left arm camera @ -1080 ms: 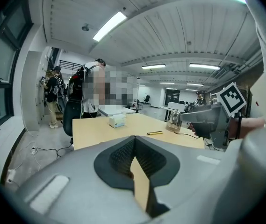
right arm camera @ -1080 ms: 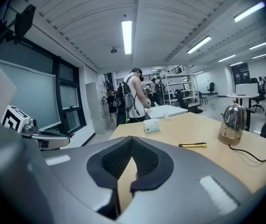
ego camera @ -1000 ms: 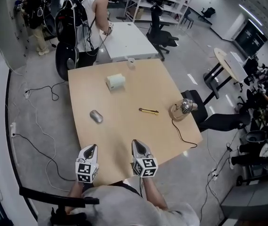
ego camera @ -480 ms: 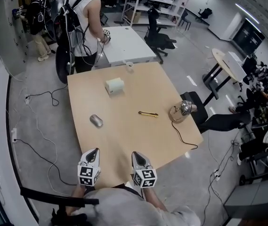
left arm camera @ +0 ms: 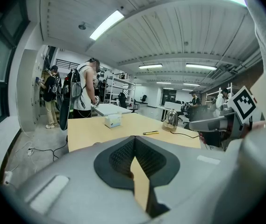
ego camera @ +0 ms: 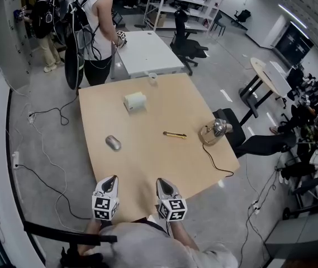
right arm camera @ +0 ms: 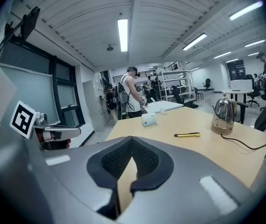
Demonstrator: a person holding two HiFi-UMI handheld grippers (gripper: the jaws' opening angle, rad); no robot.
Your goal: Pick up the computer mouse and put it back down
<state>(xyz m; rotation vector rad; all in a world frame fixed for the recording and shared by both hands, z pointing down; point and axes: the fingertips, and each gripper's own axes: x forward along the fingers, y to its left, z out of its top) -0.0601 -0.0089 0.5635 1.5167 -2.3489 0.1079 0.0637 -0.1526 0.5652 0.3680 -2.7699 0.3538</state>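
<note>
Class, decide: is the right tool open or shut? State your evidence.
Shut. The right gripper view shows the right tool with tips touching and nothing between them.

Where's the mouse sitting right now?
Head view: the mouse lies on the table's left side, ahead of the left gripper, nearer than the tissue box and left of the yellow cutter.
</note>
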